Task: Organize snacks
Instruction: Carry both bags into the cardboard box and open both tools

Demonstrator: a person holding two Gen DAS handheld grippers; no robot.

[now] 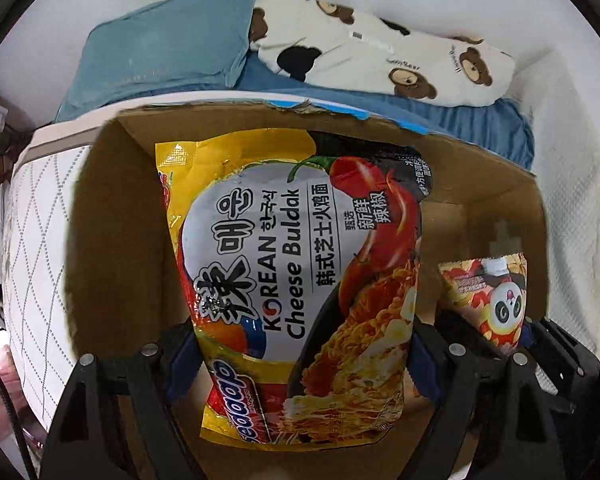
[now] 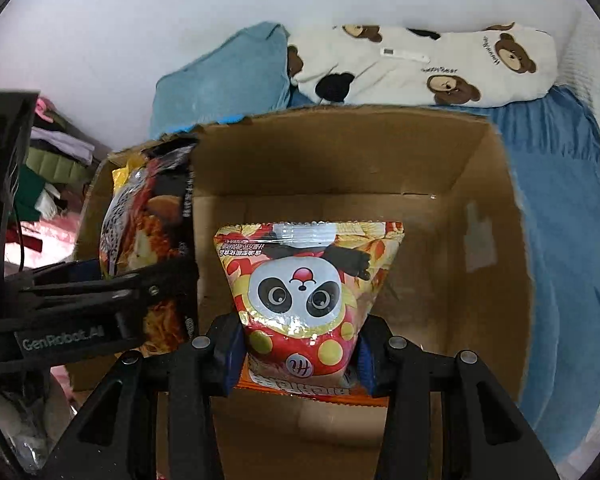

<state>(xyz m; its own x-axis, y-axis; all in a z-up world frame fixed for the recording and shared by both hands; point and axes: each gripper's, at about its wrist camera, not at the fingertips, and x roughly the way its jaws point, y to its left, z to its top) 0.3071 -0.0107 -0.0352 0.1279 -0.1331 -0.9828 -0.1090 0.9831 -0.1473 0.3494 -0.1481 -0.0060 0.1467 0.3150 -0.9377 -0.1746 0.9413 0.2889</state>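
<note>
My left gripper [image 1: 296, 356] is shut on a yellow Korean Cheese Buldak noodle pack [image 1: 296, 248] and holds it inside an open cardboard box [image 1: 112, 208]. My right gripper [image 2: 296, 356] is shut on a red and yellow panda snack bag [image 2: 300, 288] and holds it inside the same box [image 2: 488, 240]. In the left wrist view the panda bag [image 1: 492, 296] shows to the right. In the right wrist view the noodle pack [image 2: 148, 220] and the left gripper [image 2: 172, 280] show to the left.
The box sits by a bed with a blue sheet [image 2: 560, 220], a teal pillow [image 1: 164, 52] and a white bear-print blanket [image 2: 440, 64]. A white quilted mattress side [image 1: 36, 240] lies left. Piled clothes [image 2: 56, 160] are at far left.
</note>
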